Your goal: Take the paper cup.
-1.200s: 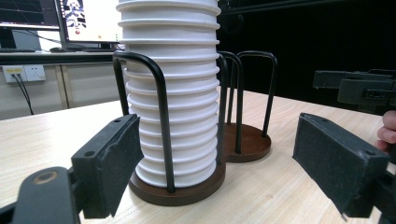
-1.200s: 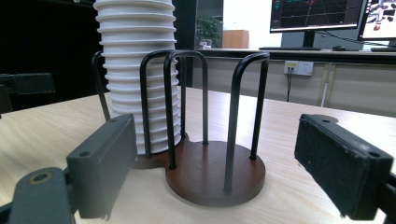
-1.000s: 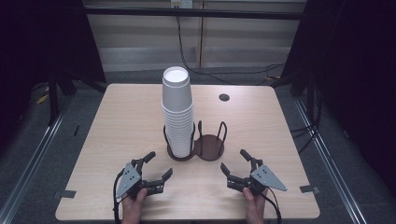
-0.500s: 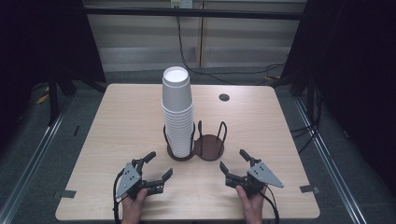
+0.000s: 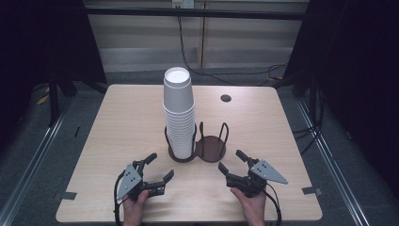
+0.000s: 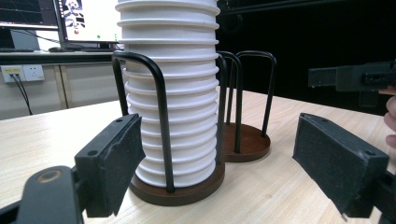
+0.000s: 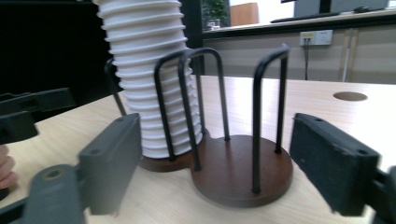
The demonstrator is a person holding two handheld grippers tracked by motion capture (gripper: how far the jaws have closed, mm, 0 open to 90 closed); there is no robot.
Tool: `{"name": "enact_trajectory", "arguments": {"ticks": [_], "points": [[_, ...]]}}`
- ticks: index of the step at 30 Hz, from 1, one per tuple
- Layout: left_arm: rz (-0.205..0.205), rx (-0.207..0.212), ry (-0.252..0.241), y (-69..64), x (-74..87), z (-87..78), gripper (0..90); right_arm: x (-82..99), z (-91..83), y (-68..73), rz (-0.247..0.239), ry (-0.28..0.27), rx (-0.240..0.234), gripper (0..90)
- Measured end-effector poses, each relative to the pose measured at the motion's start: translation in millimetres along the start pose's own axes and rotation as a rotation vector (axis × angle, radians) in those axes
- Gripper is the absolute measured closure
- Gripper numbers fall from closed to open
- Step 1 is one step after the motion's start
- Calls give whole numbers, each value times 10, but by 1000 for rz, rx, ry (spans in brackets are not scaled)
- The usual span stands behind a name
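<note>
The stack of white paper cups [image 5: 179, 113] stands upright in the left ring of a brown two-ring cup holder [image 5: 211, 147] near the table's [image 5: 117, 127] middle (the right ring is bare); toward the near edge, the left gripper [image 5: 157, 168] and right gripper [image 5: 231, 160] both point at it, jaws spread wide, holding nothing.

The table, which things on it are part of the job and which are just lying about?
Part of the job:
stack of white cups
dark two-slot cup holder
left claw, open
right claw, open

Just lying about:
round cable hole in the table top
tape marks
</note>
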State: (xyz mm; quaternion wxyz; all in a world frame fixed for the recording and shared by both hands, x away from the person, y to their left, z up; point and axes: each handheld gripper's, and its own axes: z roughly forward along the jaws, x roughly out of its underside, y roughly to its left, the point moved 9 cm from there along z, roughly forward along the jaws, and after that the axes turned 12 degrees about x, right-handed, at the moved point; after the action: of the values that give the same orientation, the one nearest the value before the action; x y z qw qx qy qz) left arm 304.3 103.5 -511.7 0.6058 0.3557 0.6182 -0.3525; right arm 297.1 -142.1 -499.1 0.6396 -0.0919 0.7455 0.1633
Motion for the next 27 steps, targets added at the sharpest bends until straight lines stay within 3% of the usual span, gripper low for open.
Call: {"name": "enact_trajectory", "arguments": {"ticks": [5,7,9,14,21,24,27], "points": [[-4,-18,0,15,2,-12,158,-91,-13,33,-23,-27,3,182],[-2,-15,3,17,4,-15,158,-135,-7,62,-13,-36,-20,177],[-2,-15,3,17,4,-15,158,-151,12,76,-39,-24,-19,175],[-3,-16,3,17,3,-15,158,-243,14,142,-46,-41,-52,164],[-5,-5,0,11,2,-15,157,-377,23,170,-60,-25,-64,160],[-5,-11,0,13,2,-16,157,-387,35,184,-47,56,-78,188],[-3,-11,1,15,2,-17,157,-430,44,196,-92,55,-67,210]]}}
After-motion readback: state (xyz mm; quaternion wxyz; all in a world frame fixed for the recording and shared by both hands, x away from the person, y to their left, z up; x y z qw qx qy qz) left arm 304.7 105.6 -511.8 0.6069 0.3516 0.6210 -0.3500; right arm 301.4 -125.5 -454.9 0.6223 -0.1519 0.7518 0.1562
